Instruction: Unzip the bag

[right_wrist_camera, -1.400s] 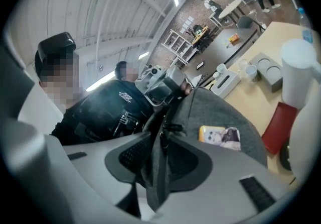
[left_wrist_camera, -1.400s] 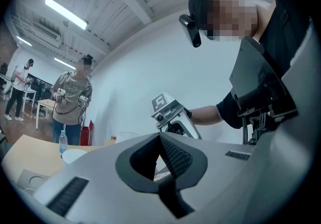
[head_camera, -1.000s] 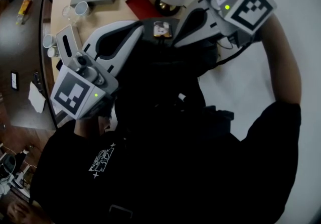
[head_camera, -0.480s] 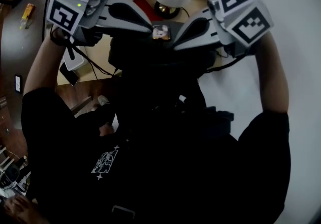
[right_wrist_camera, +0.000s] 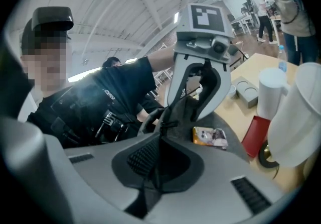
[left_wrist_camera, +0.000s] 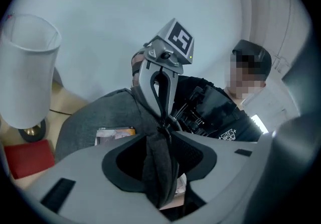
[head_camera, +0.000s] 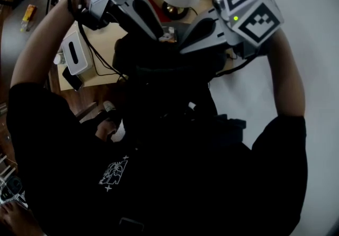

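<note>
Left gripper (left_wrist_camera: 164, 135) jaws opening around bag (left_wrist_camera: 95, 117); right gripper (right_wrist_camera: 159, 136) pinches it.

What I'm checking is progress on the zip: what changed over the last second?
The left gripper swung up from the person's left to the top of the bag, opposite the right gripper; its jaws are opening, a fold of bag between them. The right gripper stayed shut on the bag.

We see the bag (left_wrist_camera: 90, 117) as matt grey woven cloth, the table (right_wrist_camera: 235, 112) as smooth pale wood, the lampshade (left_wrist_camera: 27, 67) as matt white, the packet (left_wrist_camera: 115, 135) as glossy printed film.
</note>
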